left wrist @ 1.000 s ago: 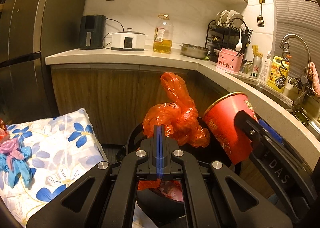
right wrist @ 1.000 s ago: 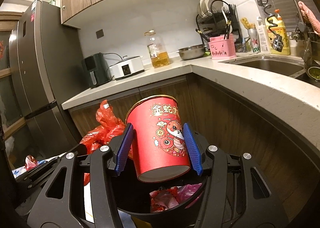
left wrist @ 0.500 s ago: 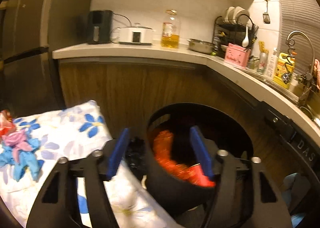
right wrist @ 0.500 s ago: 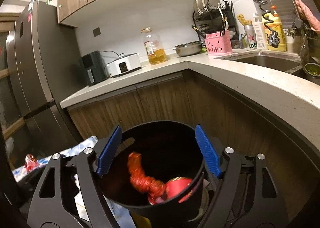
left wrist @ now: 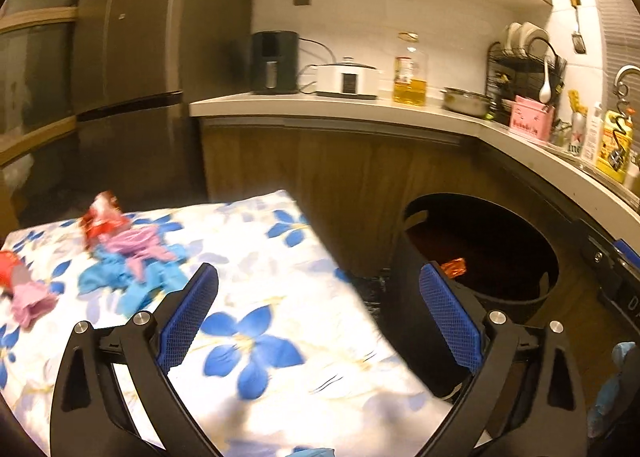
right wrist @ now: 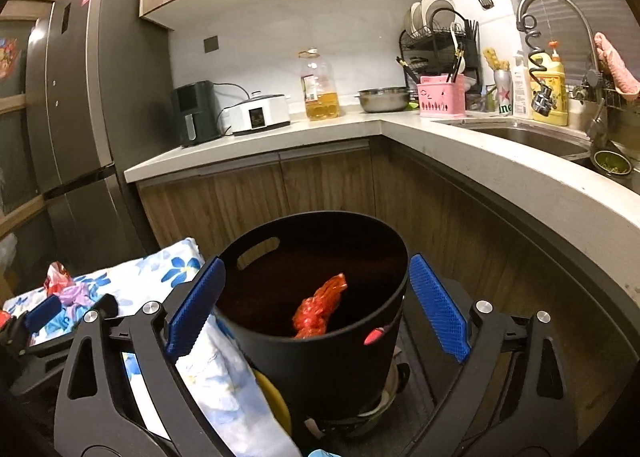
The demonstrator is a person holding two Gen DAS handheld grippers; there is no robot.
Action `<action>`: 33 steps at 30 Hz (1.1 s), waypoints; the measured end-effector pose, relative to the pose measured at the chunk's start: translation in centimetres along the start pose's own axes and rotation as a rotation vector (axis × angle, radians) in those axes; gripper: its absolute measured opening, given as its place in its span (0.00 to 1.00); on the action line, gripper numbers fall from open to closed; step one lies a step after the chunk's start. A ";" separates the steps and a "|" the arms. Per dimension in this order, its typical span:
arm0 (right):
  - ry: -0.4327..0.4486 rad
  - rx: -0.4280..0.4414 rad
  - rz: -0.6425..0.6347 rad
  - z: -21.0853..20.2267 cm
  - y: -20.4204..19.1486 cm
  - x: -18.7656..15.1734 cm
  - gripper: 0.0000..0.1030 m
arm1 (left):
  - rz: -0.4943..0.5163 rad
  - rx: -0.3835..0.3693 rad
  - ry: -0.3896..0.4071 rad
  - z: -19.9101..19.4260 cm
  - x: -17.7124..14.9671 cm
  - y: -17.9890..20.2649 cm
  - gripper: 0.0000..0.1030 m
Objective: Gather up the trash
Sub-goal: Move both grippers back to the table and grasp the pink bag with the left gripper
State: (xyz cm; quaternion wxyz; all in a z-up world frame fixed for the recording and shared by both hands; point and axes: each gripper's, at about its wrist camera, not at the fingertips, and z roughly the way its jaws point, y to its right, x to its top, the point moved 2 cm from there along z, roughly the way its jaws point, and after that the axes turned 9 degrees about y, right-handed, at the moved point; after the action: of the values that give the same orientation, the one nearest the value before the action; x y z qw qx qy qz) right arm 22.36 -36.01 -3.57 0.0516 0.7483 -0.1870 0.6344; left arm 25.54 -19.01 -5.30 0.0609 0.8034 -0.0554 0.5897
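A black trash bin (right wrist: 320, 353) stands on the floor by the cabinets; it also shows in the left wrist view (left wrist: 412, 309). An orange-red plastic bag (right wrist: 320, 307) lies inside it. My right gripper (right wrist: 316, 305) is open and empty just above the bin's near rim. My left gripper (left wrist: 318, 313) is open and empty over the flowered cloth (left wrist: 280, 297). On the cloth lie a red wrapper (left wrist: 102, 217), purple plastic (left wrist: 136, 243) and blue plastic (left wrist: 128, 285). The left gripper's tip (right wrist: 44, 315) shows at the left of the right wrist view.
A wooden cabinet front (right wrist: 320, 185) with a pale countertop (right wrist: 480, 149) curves behind and right of the bin. A grey fridge (right wrist: 72, 97) stands at the left. An oil bottle (right wrist: 320, 87), an air fryer (right wrist: 194, 113), a dish rack (right wrist: 436, 41) and a sink (right wrist: 528, 137) are on the counter.
Both grippers opened: the orange-red bag and the red paper cup dropped into the bin. The left gripper then swung left over the flowered cloth. The right gripper stays above the bin.
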 end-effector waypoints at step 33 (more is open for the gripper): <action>-0.040 0.255 -0.054 -4.2 -17.3 -5.2 0.90 | -0.156 0.507 0.018 -6.1 -3.3 -25.6 0.94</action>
State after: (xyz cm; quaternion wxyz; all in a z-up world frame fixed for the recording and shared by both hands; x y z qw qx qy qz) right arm 23.78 -17.59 -5.00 -0.0307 0.7661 -0.0857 0.6363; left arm 22.98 7.30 -7.44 -0.0967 0.7896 0.1567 0.5853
